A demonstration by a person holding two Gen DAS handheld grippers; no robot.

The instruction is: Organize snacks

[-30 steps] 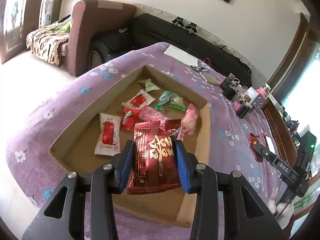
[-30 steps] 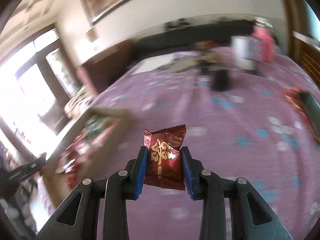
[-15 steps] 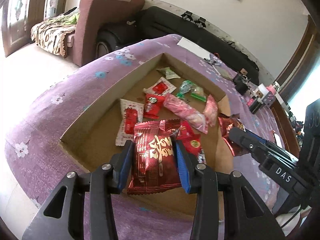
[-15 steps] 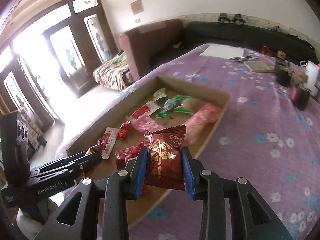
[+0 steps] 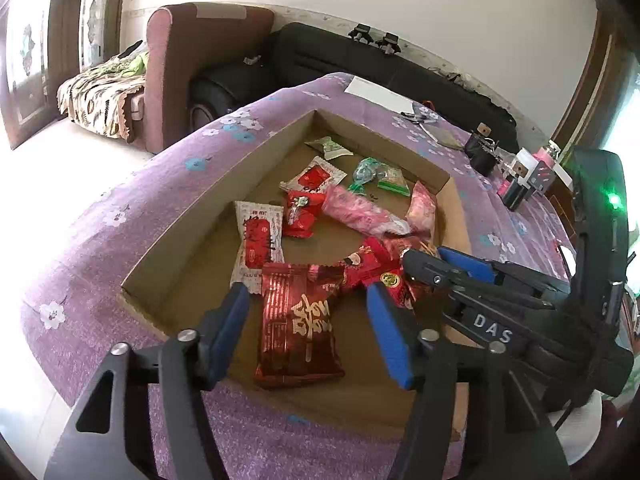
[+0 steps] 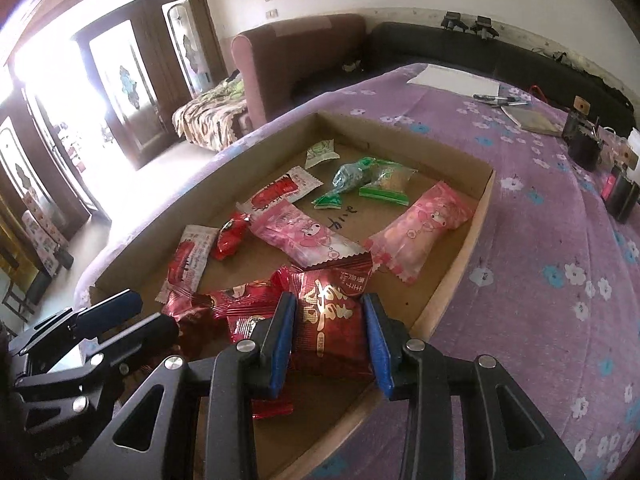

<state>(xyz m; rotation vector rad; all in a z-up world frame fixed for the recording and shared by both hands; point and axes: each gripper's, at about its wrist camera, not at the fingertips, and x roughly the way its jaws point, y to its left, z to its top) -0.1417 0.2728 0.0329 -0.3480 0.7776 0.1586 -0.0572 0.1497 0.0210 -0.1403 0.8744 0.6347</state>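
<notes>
At the left of the left wrist view, the purple flowered cloth (image 5: pixel 132 216) covers the bench, and on it sits the shallow cardboard tray (image 5: pixel 208 204) holding the snacks. A white-and-red sachet (image 5: pixel 258 240) lies near the tray's left wall with its long axis running toward the far end. Just right of it, the dark red gold-lettered packet (image 5: pixel 298 324) lies flat on the tray floor, its long axis running away from the camera and its crimped end pointing at the far wall. The left gripper (image 5: pixel 308 330) straddles this packet with its blue pads spread wide and clear of both edges; its jaws have just been opening and nothing is clamped. Further right a long pink wrapper (image 5: pixel 360 212) lies diagonally across the middle. At the right edge the right gripper (image 5: pixel 452 268) reaches in over the tray's right-hand wall. In the right wrist view, the right gripper (image 6: pixel 330 332) is clamped on a second dark red packet (image 6: pixel 328 320), blue pads pressing its two sides, though its jaws have just been easing apart slightly. That packet is held over the near right corner of the tray, its long axis pointing forward along the fingers and its serrated top edge toward the pink snacks (image 6: pixel 420 232).
</notes>
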